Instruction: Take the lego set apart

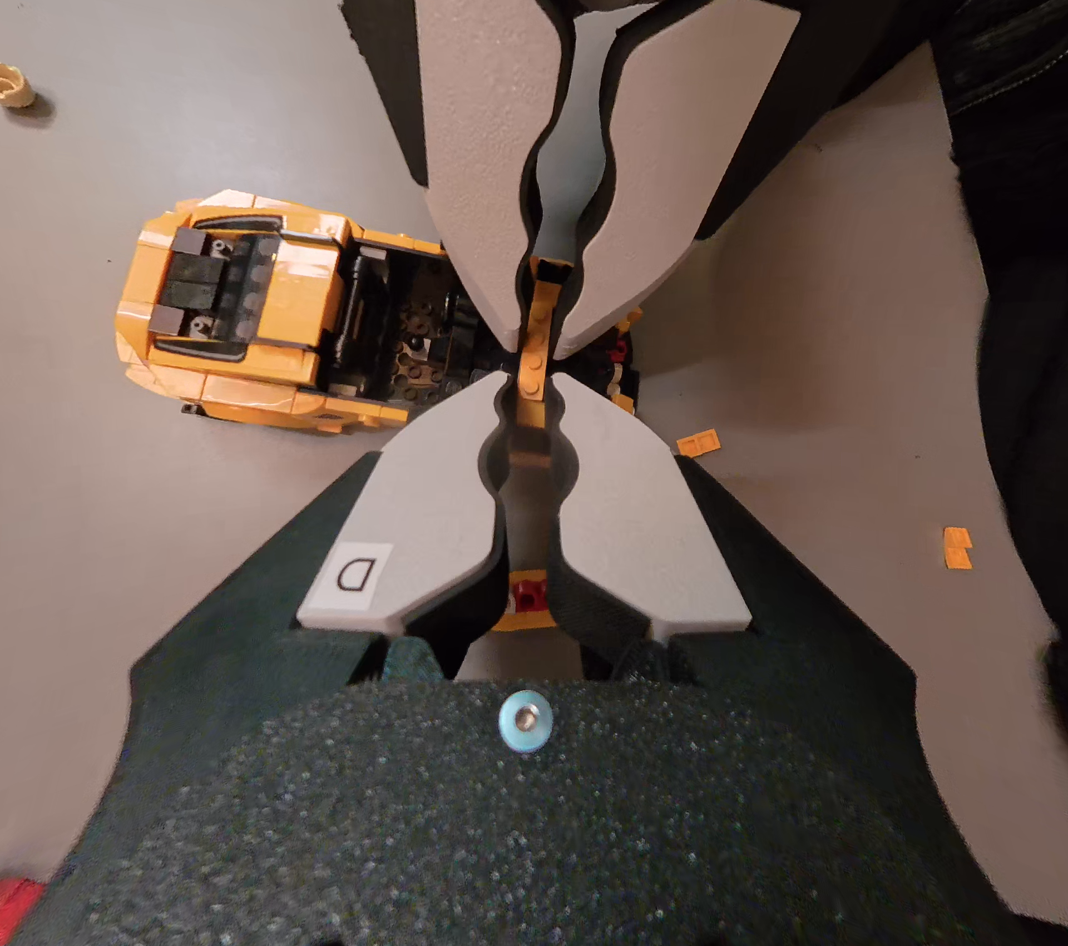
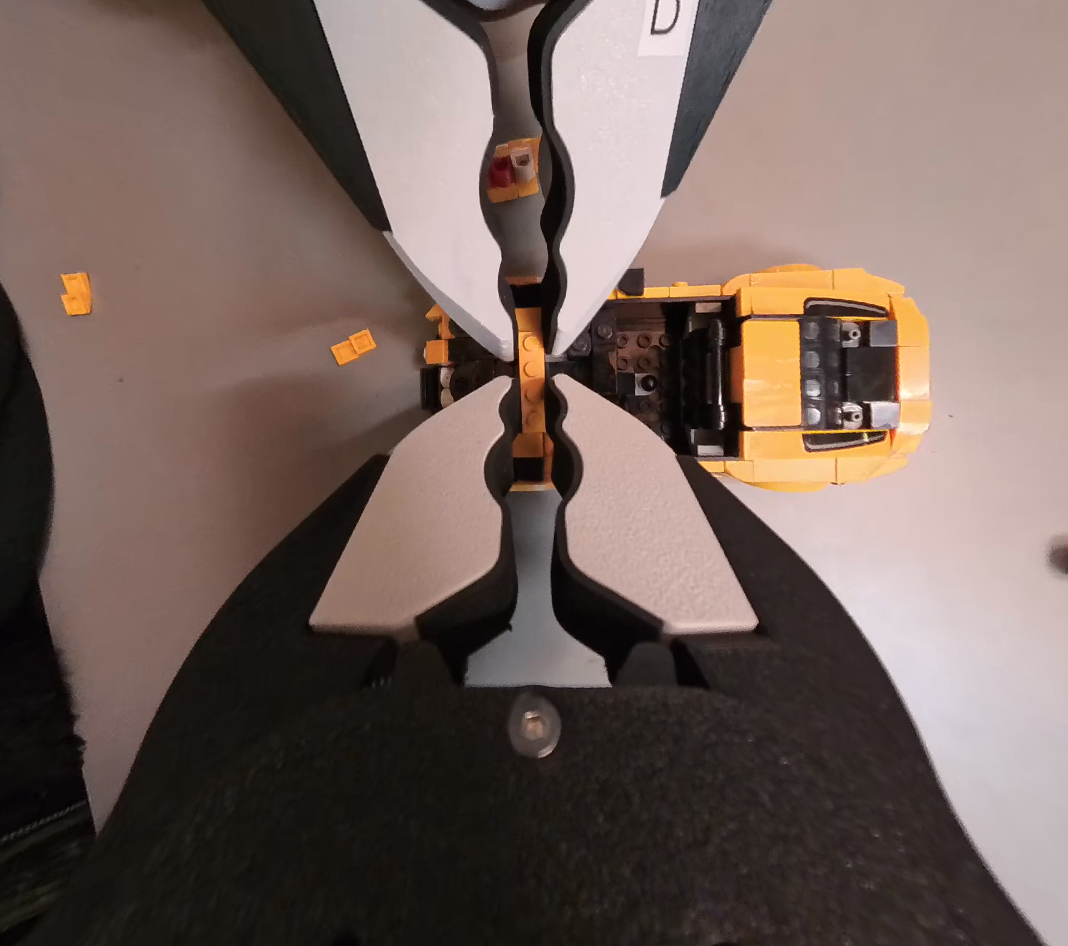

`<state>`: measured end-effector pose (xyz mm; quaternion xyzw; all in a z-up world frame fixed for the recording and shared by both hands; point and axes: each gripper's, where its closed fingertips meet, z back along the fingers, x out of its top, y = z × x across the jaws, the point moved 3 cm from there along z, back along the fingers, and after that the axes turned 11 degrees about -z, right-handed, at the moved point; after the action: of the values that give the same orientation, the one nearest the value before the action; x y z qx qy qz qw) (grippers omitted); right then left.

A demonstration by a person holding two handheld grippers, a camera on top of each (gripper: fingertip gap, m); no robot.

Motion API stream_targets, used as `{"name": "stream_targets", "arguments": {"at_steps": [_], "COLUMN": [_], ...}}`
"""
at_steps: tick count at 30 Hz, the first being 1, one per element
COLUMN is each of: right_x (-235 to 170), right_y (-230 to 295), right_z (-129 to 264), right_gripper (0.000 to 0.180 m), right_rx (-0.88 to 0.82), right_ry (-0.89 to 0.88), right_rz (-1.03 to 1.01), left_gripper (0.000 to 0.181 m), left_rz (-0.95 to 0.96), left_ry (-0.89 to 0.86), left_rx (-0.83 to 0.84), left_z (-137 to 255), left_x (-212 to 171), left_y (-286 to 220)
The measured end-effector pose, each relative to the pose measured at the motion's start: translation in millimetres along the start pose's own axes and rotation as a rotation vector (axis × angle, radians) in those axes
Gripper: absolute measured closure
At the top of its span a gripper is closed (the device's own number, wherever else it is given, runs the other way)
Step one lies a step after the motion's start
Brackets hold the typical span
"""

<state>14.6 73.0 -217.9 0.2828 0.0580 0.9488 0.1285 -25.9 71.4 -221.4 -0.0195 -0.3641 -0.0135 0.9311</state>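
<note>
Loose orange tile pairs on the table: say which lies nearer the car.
The orange tile pair beside the car's stripped end. The other orange pair lies farther off, toward the table edge.

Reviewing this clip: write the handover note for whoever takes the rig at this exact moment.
Left gripper: closed on the orange studded strip across the car's open middle.
Right gripper: closed on the same strip from the opposite side, tips nearly meeting the left's.
Lego car: on the grey table, roof area open, black interior exposed.
Done: two small clusters of orange plates lie loose on the table.
Left: free the strip, then dismantle the body.
</note>
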Motion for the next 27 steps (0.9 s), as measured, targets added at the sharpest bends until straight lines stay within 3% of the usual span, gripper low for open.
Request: {"name": "stream_targets", "arguments": {"at_steps": [27], "right_x": [6], "right_y": [1], "right_z": [6], "right_gripper": [0.171], "right_rx": [0.012], "right_ry": [-0.007], "right_rz": [0.027], "left_gripper": [0.171], "left_rz": [0.002], "left_ry": [-0.049], "left_rx": [0.023], "left_z": [15], "left_x": [-4], "left_y": [3]}}
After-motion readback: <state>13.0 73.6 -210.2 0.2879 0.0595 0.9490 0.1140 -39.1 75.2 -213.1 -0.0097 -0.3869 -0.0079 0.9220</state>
